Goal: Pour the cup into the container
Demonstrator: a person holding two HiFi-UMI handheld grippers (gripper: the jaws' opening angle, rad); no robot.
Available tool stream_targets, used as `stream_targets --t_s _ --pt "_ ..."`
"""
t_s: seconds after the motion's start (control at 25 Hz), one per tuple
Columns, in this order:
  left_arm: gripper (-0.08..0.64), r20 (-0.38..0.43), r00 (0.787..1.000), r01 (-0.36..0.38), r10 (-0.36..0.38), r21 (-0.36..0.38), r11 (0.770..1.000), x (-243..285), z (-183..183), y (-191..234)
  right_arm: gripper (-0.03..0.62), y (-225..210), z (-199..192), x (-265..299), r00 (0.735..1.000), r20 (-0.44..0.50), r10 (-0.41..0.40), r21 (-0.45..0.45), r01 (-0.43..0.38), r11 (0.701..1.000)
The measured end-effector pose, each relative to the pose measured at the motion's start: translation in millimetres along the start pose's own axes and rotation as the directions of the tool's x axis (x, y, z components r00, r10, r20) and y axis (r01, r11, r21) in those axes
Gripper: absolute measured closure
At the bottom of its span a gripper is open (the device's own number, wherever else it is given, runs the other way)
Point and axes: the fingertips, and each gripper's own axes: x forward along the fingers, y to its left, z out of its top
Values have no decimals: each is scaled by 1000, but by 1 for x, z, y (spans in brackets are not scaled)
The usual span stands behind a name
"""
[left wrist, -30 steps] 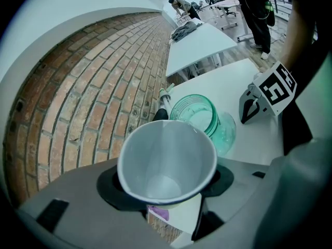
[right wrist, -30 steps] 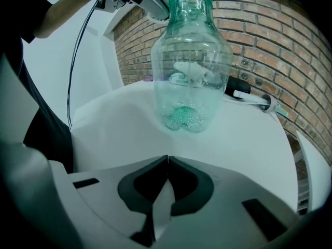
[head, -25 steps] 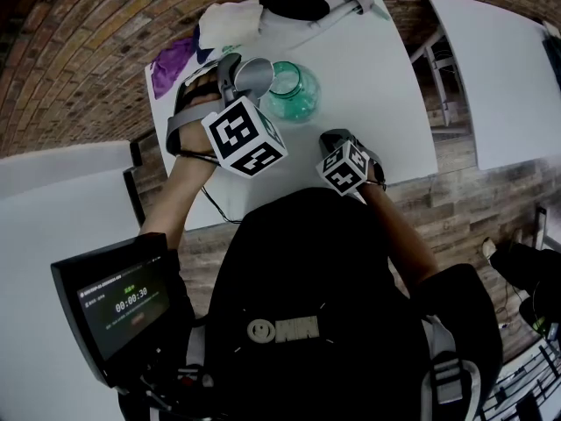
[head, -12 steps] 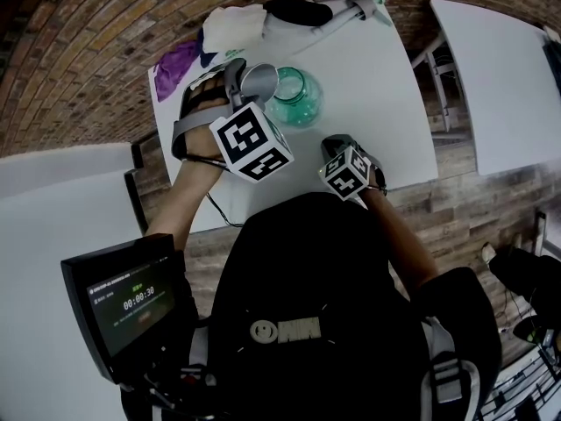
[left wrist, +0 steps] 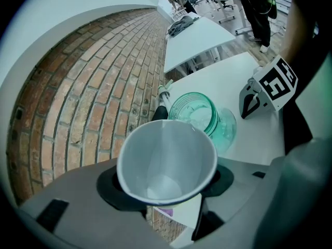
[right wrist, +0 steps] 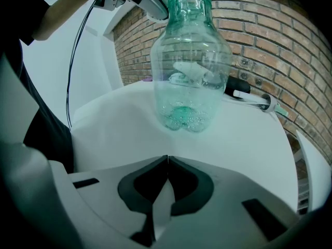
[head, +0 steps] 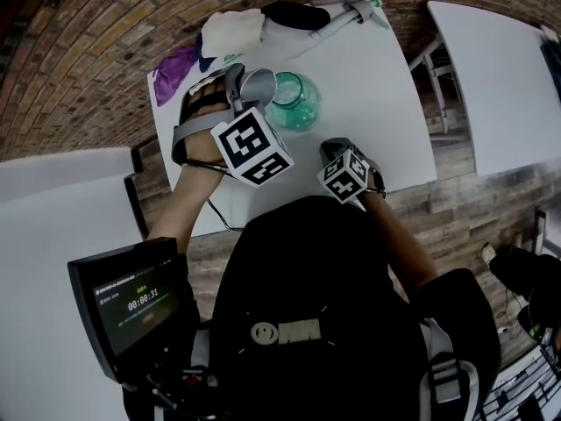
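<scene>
Now: white cup (left wrist: 166, 160), grn container (left wrist: 224, 131).

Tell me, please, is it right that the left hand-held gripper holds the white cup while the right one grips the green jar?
Not quite: the right gripper view shows the right hand-held gripper shut, empty, apart from the green jar.

Wht table (head: 377, 95), grn container (head: 298, 105), purple cloth (head: 173, 62), wht cloth (head: 230, 32)
</scene>
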Motion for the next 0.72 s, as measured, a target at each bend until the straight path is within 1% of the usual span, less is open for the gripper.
stream_targets --t_s 0.28,0.72 --pt "269 -3 1000 -3 3 9 1000 -1 0 0 584 1 0 -1 1000 0 1 2 -1 1000" --pt "269 -14 999 -28 28 41 999 -2 0 1 584 1 0 -1 1000 3 3 2 -3 1000"
